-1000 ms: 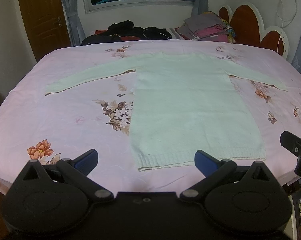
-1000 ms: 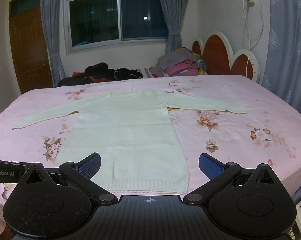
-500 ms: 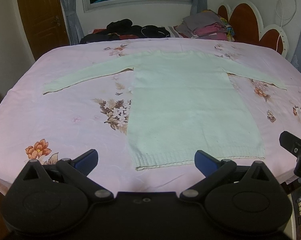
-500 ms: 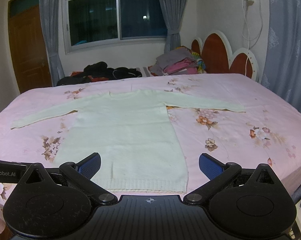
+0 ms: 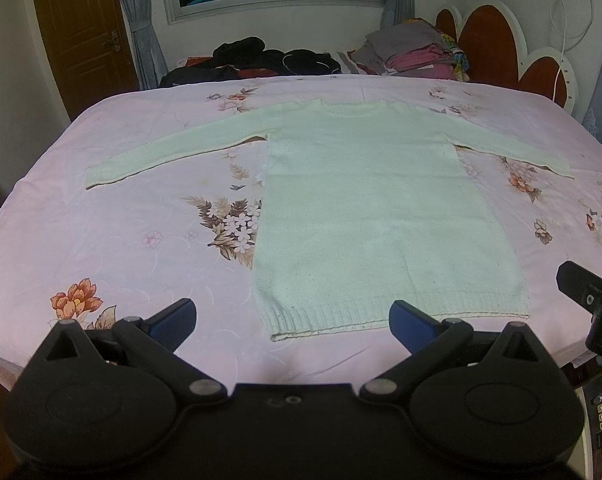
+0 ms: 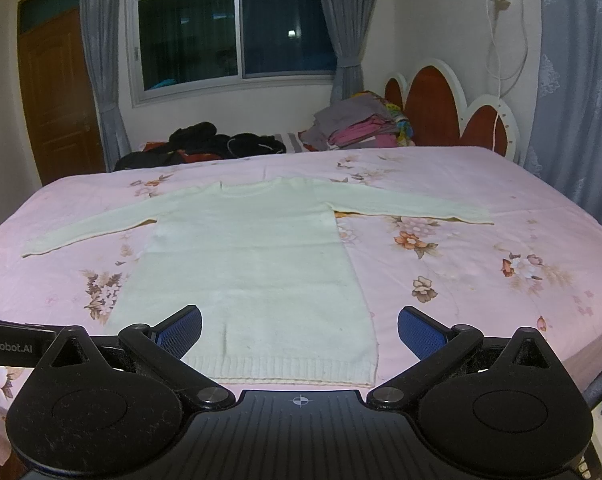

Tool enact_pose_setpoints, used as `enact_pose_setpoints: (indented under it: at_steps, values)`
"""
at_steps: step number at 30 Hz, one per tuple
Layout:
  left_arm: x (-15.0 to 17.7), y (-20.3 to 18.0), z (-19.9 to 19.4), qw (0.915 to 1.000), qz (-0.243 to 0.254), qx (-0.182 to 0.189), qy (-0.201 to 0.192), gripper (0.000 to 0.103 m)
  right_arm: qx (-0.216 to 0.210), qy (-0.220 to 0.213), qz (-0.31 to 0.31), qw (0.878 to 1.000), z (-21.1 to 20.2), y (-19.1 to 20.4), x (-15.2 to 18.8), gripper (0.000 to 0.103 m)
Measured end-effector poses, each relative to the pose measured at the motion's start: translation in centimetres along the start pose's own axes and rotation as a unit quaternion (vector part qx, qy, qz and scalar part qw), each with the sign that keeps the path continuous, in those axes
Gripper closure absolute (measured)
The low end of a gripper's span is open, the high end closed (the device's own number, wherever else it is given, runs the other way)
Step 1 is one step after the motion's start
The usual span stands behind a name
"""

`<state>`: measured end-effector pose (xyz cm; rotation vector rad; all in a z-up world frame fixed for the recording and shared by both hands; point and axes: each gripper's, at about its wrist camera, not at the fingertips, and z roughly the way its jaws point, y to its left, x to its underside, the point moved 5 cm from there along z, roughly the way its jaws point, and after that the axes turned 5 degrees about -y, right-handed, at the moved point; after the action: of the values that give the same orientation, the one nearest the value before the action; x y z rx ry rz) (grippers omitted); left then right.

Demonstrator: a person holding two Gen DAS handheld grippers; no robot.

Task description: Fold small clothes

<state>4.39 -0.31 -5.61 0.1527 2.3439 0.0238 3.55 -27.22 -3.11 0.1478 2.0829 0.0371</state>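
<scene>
A pale cream knitted sweater (image 5: 373, 208) (image 6: 245, 264) lies flat on the pink floral bed sheet, both sleeves spread sideways and the ribbed hem toward me. My left gripper (image 5: 291, 322) hovers open just before the hem, nothing between its blue pads. My right gripper (image 6: 299, 330) is open too, over the hem's right part, holding nothing. A black part of the right gripper (image 5: 593, 304) shows at the right edge of the left wrist view.
The bed (image 5: 121, 240) fills both views, its near edge right below the grippers. Dark clothes (image 5: 253, 60) and a stack of folded clothes (image 5: 413, 52) lie at the far side. A red and white headboard (image 6: 449, 116) stands on the right, a wooden door (image 5: 81, 28) on the left.
Both grippers have risen and drawn back a little from the bed; the sweater sits slightly lower and farther in view. The sweater itself has not moved.
</scene>
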Motion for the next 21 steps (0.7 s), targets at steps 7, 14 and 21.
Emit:
enact_pose_setpoints:
  at_steps: [7,14,21]
  values:
    - [0.0,-0.2,0.1,1.0000,0.001,0.000,0.002,0.000,0.001,0.000,0.000,1.000,0.1,0.0,-0.1,0.000]
    - [-0.7,-1.0,0.8,1.0000,0.005,0.002,0.004,0.000,0.002,0.002,0.003,1.000,0.7,-0.4,-0.5,0.000]
    - [-1.9,-1.8,2.5,0.9999,0.007,0.001,0.010,0.000,0.006,0.005,0.006,1.000,2.3,-1.4,-1.3,0.000]
